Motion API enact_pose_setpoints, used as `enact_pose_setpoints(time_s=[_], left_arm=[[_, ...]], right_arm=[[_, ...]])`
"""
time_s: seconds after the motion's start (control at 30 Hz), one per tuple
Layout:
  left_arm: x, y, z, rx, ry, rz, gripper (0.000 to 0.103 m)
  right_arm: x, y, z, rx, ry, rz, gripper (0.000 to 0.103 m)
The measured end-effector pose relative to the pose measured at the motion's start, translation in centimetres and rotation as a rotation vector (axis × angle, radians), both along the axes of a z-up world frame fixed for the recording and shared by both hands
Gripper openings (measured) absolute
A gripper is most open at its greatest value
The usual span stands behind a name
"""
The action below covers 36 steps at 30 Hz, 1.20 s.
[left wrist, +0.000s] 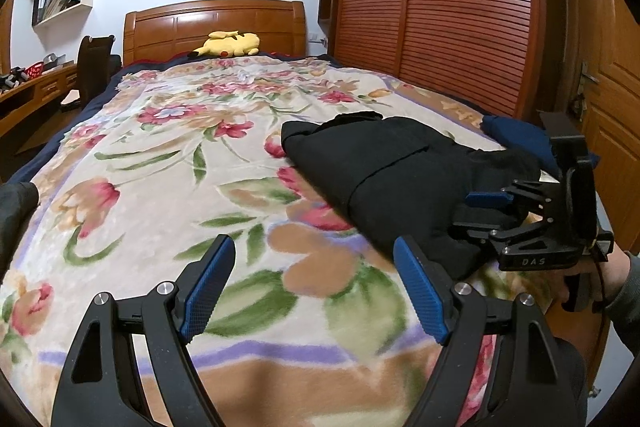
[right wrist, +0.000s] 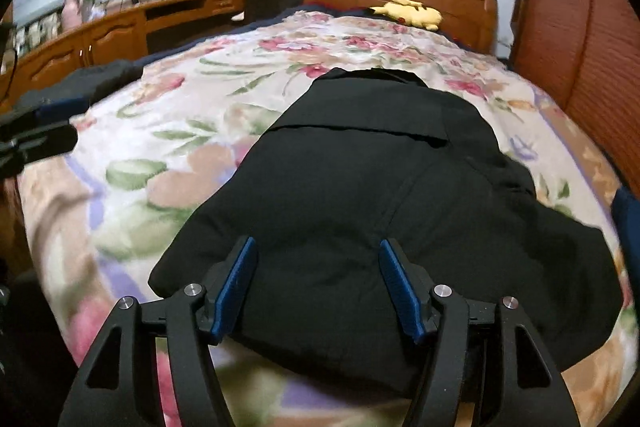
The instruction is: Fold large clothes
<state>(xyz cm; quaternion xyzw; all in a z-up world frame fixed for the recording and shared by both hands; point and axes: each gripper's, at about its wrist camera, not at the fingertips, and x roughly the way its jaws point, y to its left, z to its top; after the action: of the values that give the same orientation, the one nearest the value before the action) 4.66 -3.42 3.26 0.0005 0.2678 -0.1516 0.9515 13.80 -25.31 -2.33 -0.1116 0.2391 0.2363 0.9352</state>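
Garment [right wrist: 360,195]: black, heavy-looking, lying on the floral blanket [left wrist: 160,155] near the foot of the bed, on the side toward the slatted wardrobe [left wrist: 432,7]. It is well apart from the yellow plush [left wrist: 228,45], which sits at the headboard [left wrist: 216,23].

Condition: the garment forms a narrow, roughly oblong bundle. A straight edge crosses its upper part, which reads as a layer already laid over the body. The collar end points toward the headboard. On the wardrobe side the cloth bulges and lies unevenly, and the near corner spreads loose. Judgement: the lengthwise folds appear done; the crosswise fold, bringing the near end over toward the collar, appears outstanding, as does tidying of the loose side.

Right gripper [right wrist: 318,283]: jaws apart, nothing clamped. It hangs over the near end of the garment, the pads [right wrist: 236,283] above the cloth; whether they touch it cannot be told.

Left gripper [left wrist: 312,291]: jaws wide apart, empty, over bare blanket beside the garment, on the side away from the wardrobe. No contact with the garment.

A hand [left wrist: 580,279] holds the right gripper at the bed's foot, seen in the left view.

Dark blue cloth [left wrist: 516,135] lies just beyond the garment, toward the wardrobe; not involved.
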Motion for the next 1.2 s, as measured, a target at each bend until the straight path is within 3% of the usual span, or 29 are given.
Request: enact_pose_setpoints(time_s=[0.23, 0.33, 0.43, 0.6, 0.9, 1.2], left_arm=[[0.2, -0.4, -0.4, 0.008, 0.006, -0.01, 0.082], [0.7, -0.6, -0.6, 0.002, 0.013, -0.012, 0.082], [0.9, -0.9, -0.7, 0.004, 0.011, -0.017, 0.082], [2.0, -1.6, -0.8, 0.012, 0.018, -0.028, 0.082], [8.9, -3.6, -0.3, 0.053, 0.032, -0.042, 0.082], [18.1, -5.6, -0.5, 0.087, 0.074, -0.042, 0.082]], right_arm=[[-1.7, -2.3, 3.0, 0.026, -0.067, -0.077, 0.066], [-0.3, -4.4, 2.1, 0.012, -0.037, -0.17, 0.066], [0.8, -5.2, 0.0, 0.024, 0.02, -0.163, 0.066], [0.9, -5.2, -1.5, 0.058, 0.019, -0.17, 0.066], [-2.5, -7.2, 1.2, 0.045, -0.053, -0.193, 0.066], [-5.2, -10.2, -0.9, 0.097, -0.019, -0.255, 0.066]])
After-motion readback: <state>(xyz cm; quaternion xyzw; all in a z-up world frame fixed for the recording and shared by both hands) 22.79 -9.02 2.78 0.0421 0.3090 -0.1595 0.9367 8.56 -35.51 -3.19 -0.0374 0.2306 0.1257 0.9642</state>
